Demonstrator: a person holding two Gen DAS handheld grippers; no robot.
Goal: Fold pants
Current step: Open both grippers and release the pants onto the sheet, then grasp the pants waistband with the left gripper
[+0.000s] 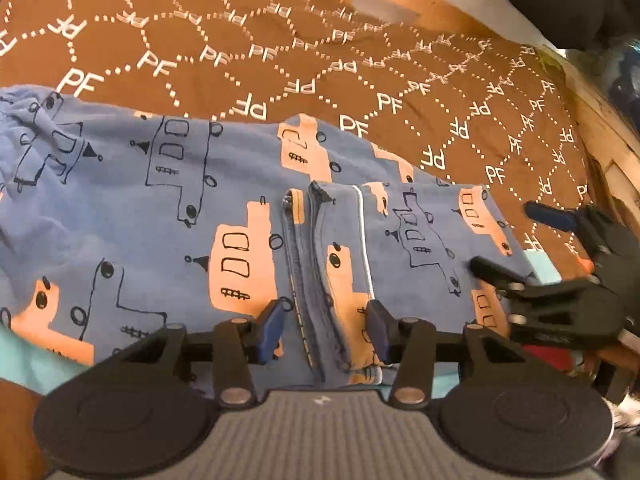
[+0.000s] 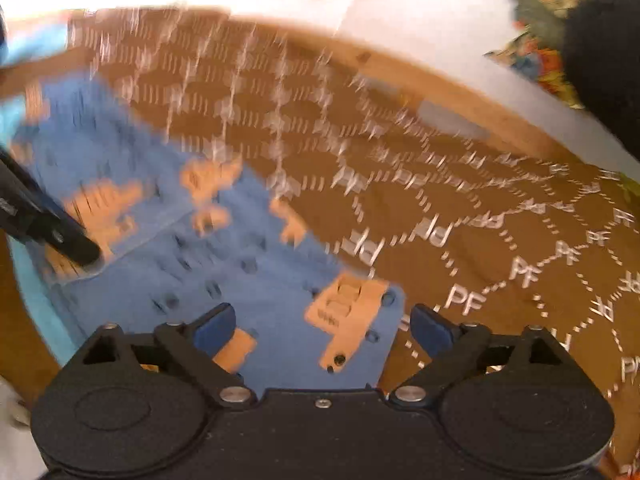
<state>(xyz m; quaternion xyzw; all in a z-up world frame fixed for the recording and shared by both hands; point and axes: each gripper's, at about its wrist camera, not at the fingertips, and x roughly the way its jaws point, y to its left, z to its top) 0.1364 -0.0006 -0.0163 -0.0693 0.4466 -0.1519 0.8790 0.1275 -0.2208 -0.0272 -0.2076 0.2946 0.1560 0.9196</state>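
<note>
Jaws of our left gripper (image 1: 326,330) stood apart astride the hems, gripping nothing; our right gripper (image 2: 322,326) gaped empty. We had the pants (image 1: 168,200) folded once along the bedspread's (image 1: 280,52) near edge; further folds remained.

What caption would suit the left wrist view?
Left hand-held gripper, jaws apart, over hems of blue truck-print pants on a brown patterned cloth.

Soft, matt blue cloth pants (image 1: 168,216) with a stitched hem. Beneath them, a smooth brown printed cloth cover (image 1: 280,52). Matt black plastic left hand-held gripper (image 1: 326,330) with small shiny metal rivets.
</note>
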